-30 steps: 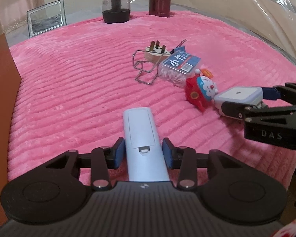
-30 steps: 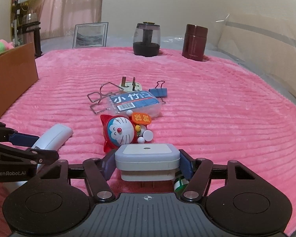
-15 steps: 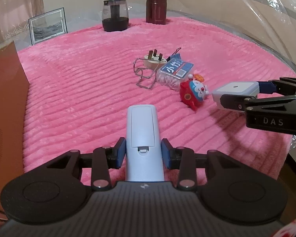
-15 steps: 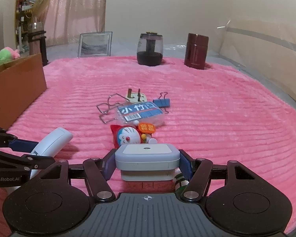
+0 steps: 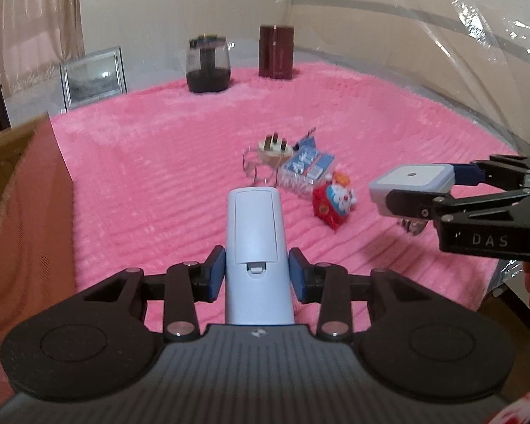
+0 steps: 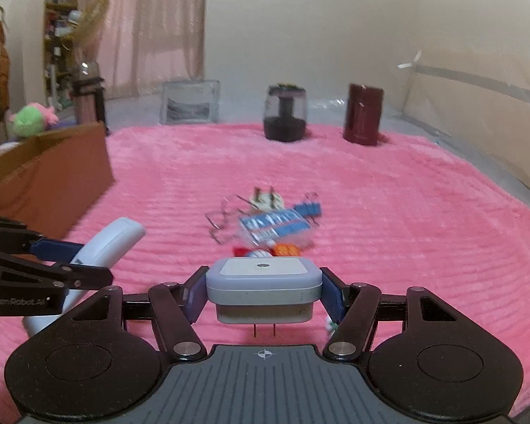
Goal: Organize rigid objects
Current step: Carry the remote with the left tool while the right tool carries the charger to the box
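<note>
Both loads have risen since the earlier frames: the remote (image 5: pixel 256 243) and the plug-in adapter (image 6: pixel 263 284) now hang clear of the pink blanket (image 5: pixel 152 176), and the pile left on it looks smaller and farther below. Each item is thus picked and in transit; I judge the next step is carrying them to the cardboard box (image 6: pixel 49 173) at the blanket's left edge.

The left hand-held gripper (image 5: pixel 257 274) is nearly closed, its blue pads pinching the remote's narrow sides. That remote is a smooth, pale blue plastic slab, back side up with its battery-cover latch showing. The right hand-held gripper (image 6: pixel 263 295) stands about half open, clamped across the adapter, a rounded square block of matte white plastic with thin metal prongs pointing down.

Near the blanket's middle remain a three-pin plug (image 5: pixel 274 146), a bent wire piece (image 5: pixel 256 169), a clear plastic box with blue label (image 5: pixel 305 173), a blue binder clip (image 6: pixel 309 208) and a glossy red-and-blue toy (image 5: pixel 332 203), all huddled touching or just beside each other. The blanket is plush and ribbed. Along its far edge stand a picture frame (image 5: pixel 92 77), a dark glass jar (image 5: pixel 208 65) and a maroon canister (image 5: pixel 275 51).
</note>
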The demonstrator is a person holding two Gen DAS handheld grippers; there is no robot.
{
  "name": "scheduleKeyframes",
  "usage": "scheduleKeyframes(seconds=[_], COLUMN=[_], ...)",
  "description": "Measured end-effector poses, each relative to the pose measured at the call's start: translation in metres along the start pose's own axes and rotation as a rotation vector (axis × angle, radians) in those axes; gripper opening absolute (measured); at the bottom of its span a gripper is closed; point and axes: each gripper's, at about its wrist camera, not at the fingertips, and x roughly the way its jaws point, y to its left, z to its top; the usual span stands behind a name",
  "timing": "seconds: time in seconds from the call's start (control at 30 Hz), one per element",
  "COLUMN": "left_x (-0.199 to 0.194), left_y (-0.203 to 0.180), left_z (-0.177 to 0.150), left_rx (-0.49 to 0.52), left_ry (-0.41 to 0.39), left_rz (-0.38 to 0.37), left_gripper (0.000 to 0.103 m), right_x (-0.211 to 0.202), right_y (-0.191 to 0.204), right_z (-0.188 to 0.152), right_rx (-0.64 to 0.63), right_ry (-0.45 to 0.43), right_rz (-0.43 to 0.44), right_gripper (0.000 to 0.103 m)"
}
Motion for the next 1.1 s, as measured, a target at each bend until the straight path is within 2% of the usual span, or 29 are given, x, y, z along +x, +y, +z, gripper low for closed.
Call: scheduleKeyframes(seconds=[0.23,0.43,0.6,0.77,0.93,1.1], left_x=[-0.047,-0.091,-0.123,-0.15,-0.164,-0.156], left_y=[0.019,0.052,0.09,0.138,0.192,0.232], left_z=[0.02,0.038,0.047,0.051,0.05,0.043], left_rx=[-0.011,-0.046,-0.038,-0.027,-0.017,-0.025], left_ry=[-0.073,-0.13,-0.15,-0.143,-0.098,-0.038], left_rz=[-0.011,-0.02,0.024,0.102,0.191,0.206], left_gripper=[0.033,0.033,0.033,0.033,0.033,0.033], right_x=[-0.021,-0.031,-0.026,-0.013,0.011,0.044], right_y=[0.027,0.058,0.089,0.127,0.17,0.212], right_z=[0.027,0.055,0.083,0.107,0.13,0.141], right_rx=[-0.07,-0.143,-0.198,-0.241,-0.301,-0.387], right_ry=[-0.071,-0.12,-0.144,-0.147,-0.132,-0.081], right_rz=[0.11,0.198,0.29,0.403,0.518,0.601], right_gripper=[0.061,0.061,0.061,0.061,0.061,0.061])
